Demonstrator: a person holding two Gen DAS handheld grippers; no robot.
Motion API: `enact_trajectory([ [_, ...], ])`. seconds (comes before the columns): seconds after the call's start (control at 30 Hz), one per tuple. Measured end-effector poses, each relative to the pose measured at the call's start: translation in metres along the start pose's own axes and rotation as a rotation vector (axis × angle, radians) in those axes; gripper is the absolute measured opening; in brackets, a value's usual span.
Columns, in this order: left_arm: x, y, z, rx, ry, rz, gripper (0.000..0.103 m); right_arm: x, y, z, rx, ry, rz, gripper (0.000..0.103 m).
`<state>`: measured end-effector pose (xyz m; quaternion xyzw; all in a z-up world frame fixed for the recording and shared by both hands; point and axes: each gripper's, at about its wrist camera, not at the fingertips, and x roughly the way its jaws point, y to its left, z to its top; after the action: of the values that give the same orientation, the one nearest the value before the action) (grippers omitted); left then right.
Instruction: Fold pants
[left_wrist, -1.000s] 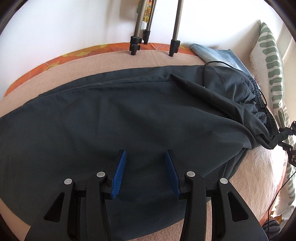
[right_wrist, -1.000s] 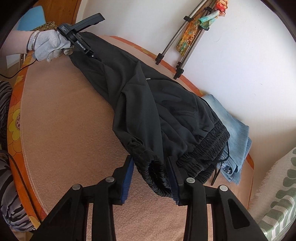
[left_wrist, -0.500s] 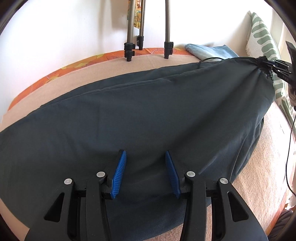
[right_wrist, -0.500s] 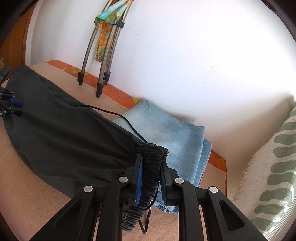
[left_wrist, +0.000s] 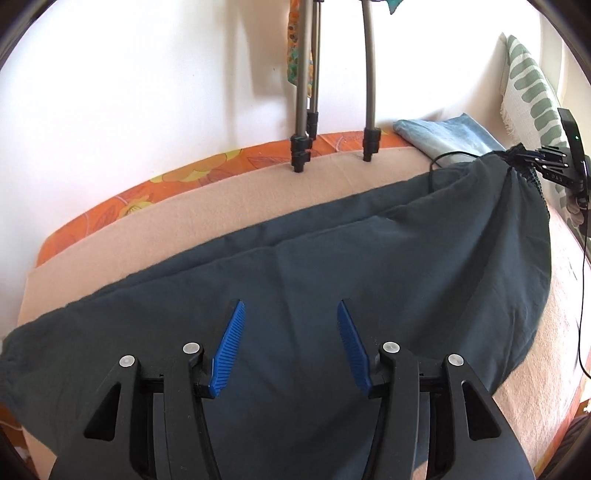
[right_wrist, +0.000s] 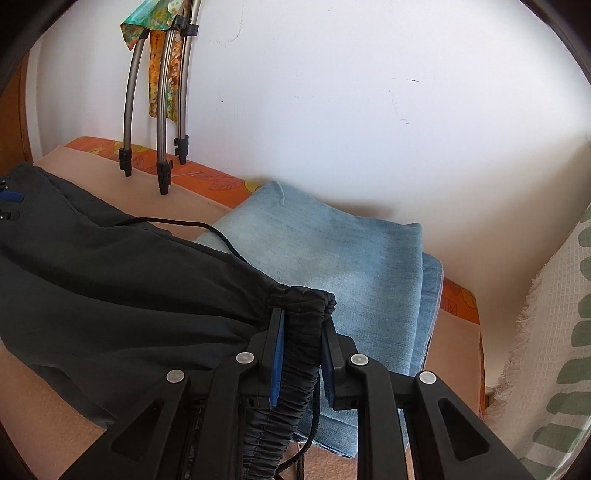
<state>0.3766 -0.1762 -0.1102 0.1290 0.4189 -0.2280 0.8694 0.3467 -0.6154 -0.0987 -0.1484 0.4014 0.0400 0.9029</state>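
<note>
Dark pants (left_wrist: 332, 258) lie stretched lengthwise across the pink blanket (left_wrist: 184, 229) on the bed. My left gripper (left_wrist: 290, 306) hovers over the leg part with its blue pads apart and the jaws opening; the cloth lies below them, not pinched. My right gripper (right_wrist: 301, 321) is shut on the gathered elastic waistband (right_wrist: 295, 369) and holds it just above the bed. In the left wrist view the right gripper (left_wrist: 550, 162) shows at the far right with the waist bunched in it. A black drawstring (right_wrist: 177, 221) trails off the pants (right_wrist: 110, 288).
Folded light-blue jeans (right_wrist: 332, 251) lie against the wall behind the waistband. Tripod legs (left_wrist: 303, 147) stand on the bed's far edge. A white pillow with green marks (right_wrist: 554, 332) leans at the right. An orange flowered sheet (left_wrist: 110, 214) borders the blanket.
The right gripper closed on the waistband and pulled it rightward, so the crumpled pants now lie stretched out. The left gripper rose a little and its jaws widened.
</note>
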Motion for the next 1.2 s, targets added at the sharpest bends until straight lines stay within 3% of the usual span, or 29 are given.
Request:
enact_trajectory([
  [0.07,0.012,0.004,0.017,0.067,0.01,0.024,0.053,0.0,0.001,0.0,0.0,0.001,-0.002,0.016],
  [0.17,0.035,0.007,0.034,0.159,0.052,-0.007,0.059,0.001,0.002,-0.001,-0.006,0.004,-0.007,0.016],
  [0.4,0.073,0.013,0.04,0.202,0.143,-0.07,0.059,0.005,0.003,0.0,-0.014,0.01,-0.008,0.017],
  [0.53,0.078,0.014,0.032,0.218,0.149,-0.075,0.059,0.005,0.004,0.0,-0.019,0.012,-0.011,0.017],
  [0.6,0.076,0.017,0.03,0.195,0.143,-0.093,0.053,0.006,0.005,0.001,-0.02,0.013,-0.015,0.017],
  [0.67,0.072,0.015,0.025,0.189,0.128,-0.131,0.016,0.006,0.006,0.001,-0.018,0.013,-0.019,0.017],
  [0.73,0.067,0.007,0.018,0.23,0.102,-0.106,0.007,0.006,0.006,0.001,-0.01,0.012,-0.02,0.017],
  [0.97,0.051,0.001,0.007,0.18,0.001,-0.035,0.001,-0.005,0.011,0.0,-0.001,-0.002,-0.038,0.017],
  [1.2,0.041,0.018,0.041,0.122,-0.089,0.03,0.001,-0.015,0.011,0.012,0.003,-0.036,-0.077,0.016],
])
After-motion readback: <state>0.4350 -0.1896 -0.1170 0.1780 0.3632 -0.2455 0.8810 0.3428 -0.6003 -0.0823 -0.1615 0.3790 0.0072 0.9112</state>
